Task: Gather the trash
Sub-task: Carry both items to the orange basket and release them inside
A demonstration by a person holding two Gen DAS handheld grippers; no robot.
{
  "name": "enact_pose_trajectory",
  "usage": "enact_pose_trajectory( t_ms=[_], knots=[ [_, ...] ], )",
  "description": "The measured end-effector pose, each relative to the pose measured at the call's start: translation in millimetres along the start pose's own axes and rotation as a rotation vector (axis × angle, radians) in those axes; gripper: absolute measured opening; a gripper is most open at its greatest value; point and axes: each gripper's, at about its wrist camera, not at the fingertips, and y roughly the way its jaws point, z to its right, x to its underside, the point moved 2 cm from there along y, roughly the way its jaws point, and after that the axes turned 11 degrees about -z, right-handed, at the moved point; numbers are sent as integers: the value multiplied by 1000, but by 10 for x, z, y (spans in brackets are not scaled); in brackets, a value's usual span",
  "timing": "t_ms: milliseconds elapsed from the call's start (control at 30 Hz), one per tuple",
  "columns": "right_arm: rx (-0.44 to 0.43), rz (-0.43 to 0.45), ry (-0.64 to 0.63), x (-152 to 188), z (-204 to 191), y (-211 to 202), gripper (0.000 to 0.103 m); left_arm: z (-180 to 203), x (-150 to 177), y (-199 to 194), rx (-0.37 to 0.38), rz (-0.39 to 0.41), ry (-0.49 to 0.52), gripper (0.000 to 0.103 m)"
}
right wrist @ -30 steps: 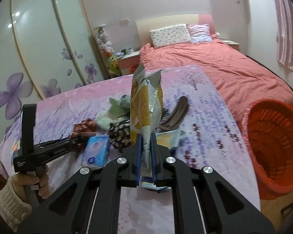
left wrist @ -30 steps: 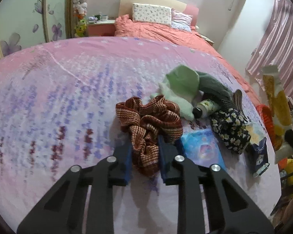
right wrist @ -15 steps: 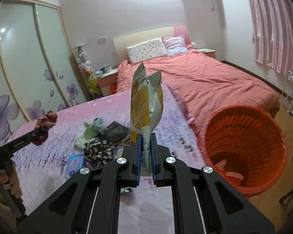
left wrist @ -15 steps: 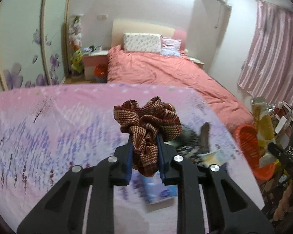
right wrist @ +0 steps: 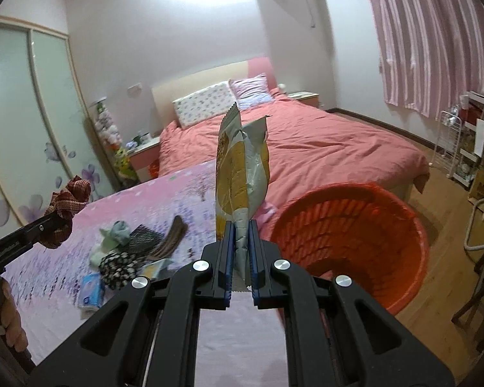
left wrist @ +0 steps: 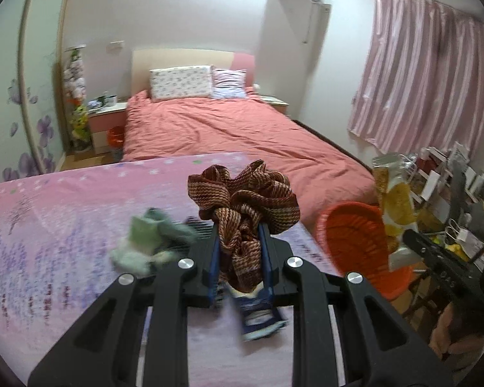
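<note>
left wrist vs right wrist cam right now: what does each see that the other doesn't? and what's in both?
Left wrist only: the left gripper close up, shut on the brown scrunchie, and a blurred blue packet below its fingers.

Right wrist only: the right gripper close up, shut on the yellow snack bag; the inside of the orange basket; a dark hair clip, a floral cloth and a tissue pack on the pink bedspread.

Both: scrunchie, snack bag, basket, the green cloth, bedspread, and the red bed.
</note>
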Motion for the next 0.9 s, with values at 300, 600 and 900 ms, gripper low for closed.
enact_pose_trajectory(
  t_ms=[300, 600, 900],
  knots=[
    [50, 14, 75, -63, 523, 54, 9, 733, -71, 299, 108, -23, 78, 22],
    [80, 1, 138, -116, 967, 240, 9, 1366, -116, 755, 207, -77, 131, 23],
    [77, -80, 196, -59, 1349, 557, 38, 1894, -8, 1451, 212, -185, 190, 40]
  ],
)
